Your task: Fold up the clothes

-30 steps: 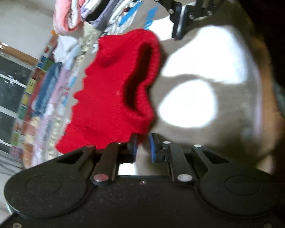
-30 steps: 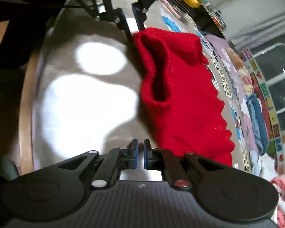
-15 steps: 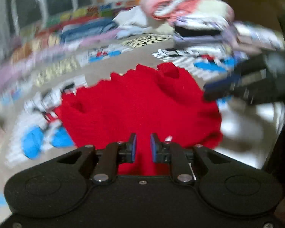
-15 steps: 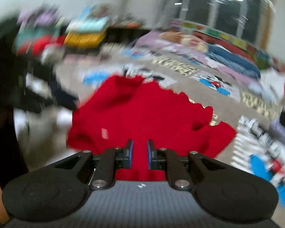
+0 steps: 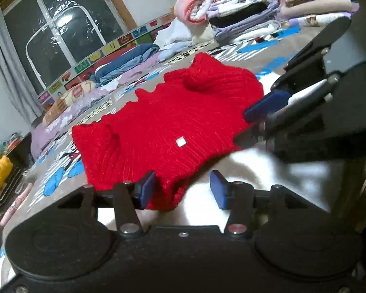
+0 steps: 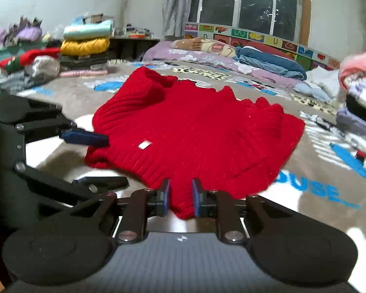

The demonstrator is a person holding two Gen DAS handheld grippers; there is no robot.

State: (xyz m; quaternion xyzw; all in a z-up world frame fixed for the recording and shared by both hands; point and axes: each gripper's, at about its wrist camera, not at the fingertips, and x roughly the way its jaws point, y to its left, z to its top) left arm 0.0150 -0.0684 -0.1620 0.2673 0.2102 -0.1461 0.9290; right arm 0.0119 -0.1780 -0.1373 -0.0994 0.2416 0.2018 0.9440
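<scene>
A red knitted sweater (image 5: 163,131) lies spread on the printed bed cover, with a small white tag on it. It also shows in the right wrist view (image 6: 195,131). My left gripper (image 5: 182,190) is open at the sweater's near edge, which lies between its jaws. My right gripper (image 6: 181,196) is partly open, with the sweater's near edge between its jaws. Each gripper shows in the other's view, at the sweater's side.
Stacks of folded clothes (image 5: 244,7) stand at the back right in the left wrist view. Yellow and mint folded clothes (image 6: 85,40) sit on a shelf at the left. Blue and purple bedding (image 6: 263,61) lies under the window. A headboard with letters (image 6: 256,37) runs behind it.
Both grippers have swung from the sweater's sides to its near edge. Both were shut and have opened, the left one wide. The sweater now lies flat and spread out.
</scene>
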